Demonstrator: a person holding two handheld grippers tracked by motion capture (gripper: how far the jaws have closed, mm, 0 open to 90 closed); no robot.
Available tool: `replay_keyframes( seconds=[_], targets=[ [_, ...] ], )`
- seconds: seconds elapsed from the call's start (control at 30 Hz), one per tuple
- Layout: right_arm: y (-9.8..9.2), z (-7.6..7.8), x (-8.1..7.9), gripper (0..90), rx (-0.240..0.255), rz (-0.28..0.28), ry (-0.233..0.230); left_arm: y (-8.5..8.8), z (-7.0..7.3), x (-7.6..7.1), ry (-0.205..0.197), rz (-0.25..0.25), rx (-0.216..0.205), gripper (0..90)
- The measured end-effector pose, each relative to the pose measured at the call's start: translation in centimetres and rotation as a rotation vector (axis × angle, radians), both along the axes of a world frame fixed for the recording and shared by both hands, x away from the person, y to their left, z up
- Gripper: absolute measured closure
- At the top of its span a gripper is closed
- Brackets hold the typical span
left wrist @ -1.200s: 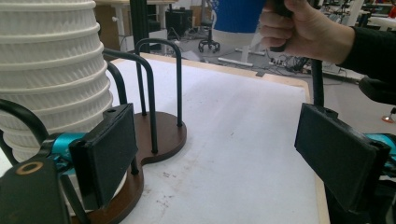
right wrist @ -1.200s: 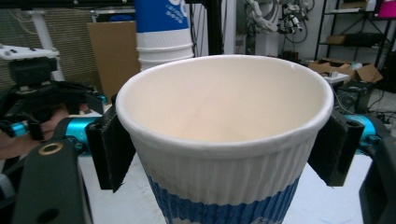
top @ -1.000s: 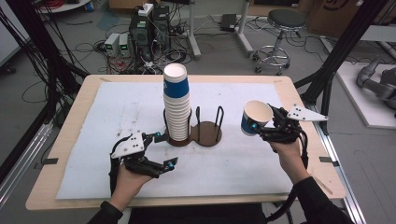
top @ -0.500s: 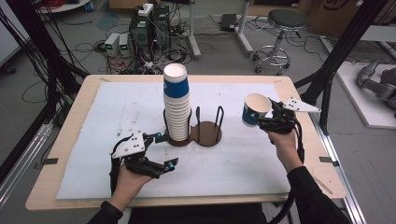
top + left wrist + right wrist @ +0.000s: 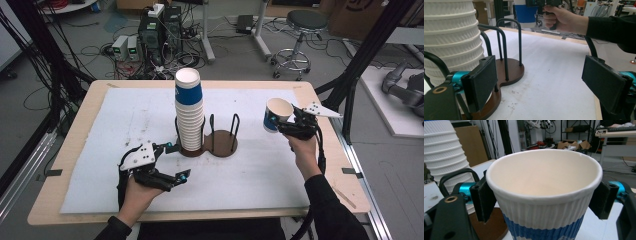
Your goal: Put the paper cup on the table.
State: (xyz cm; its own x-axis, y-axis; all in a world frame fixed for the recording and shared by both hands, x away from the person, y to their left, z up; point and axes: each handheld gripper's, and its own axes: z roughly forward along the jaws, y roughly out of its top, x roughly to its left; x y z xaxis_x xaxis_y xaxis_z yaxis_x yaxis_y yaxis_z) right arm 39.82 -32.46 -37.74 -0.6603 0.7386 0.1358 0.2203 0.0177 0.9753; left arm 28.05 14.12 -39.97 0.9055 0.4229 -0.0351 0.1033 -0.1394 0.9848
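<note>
A tall stack of white and blue paper cups stands in the left ring of a brown wooden holder with black wire hoops. My left gripper rests open on the white mat just in front of the stack, its pads wide apart with nothing between them; the stack and the holder lie right beside it. My right gripper is shut on a single paper cup, held in the air to the right of the holder. The cup sits mouth up between both pads.
The white mat covers most of the wooden table. The holder's right ring stands empty. Beyond the table are computer gear, cables and a stool; black frame posts rise at the right.
My right hand has carried the cup a little toward the far side of the table, and the cup now sits more upright. The left gripper has kept still.
</note>
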Motion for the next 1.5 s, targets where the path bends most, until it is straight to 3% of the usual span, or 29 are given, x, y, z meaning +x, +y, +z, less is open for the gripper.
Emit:
replay_keyframes(
  seconds=[0.53,1.17,1.5],
  targets=[
    [-0.9,-1.1,1.0,21.1,0.014,-0.062,0.034,0.0,-0.1,-0.1,0.0,-0.002,-0.004,13.1],
    [-0.1,-4.0,3.4,21.2,-0.08,-0.129,0.122,0.0,-0.2,0.0,0.0,0.002,0.0,13.2],
    [0.8,-5.0,4.1,21.1,-0.124,-0.131,0.121,0.0,-0.2,-0.1,0.001,0.002,0.0,13.2]
  ],
)
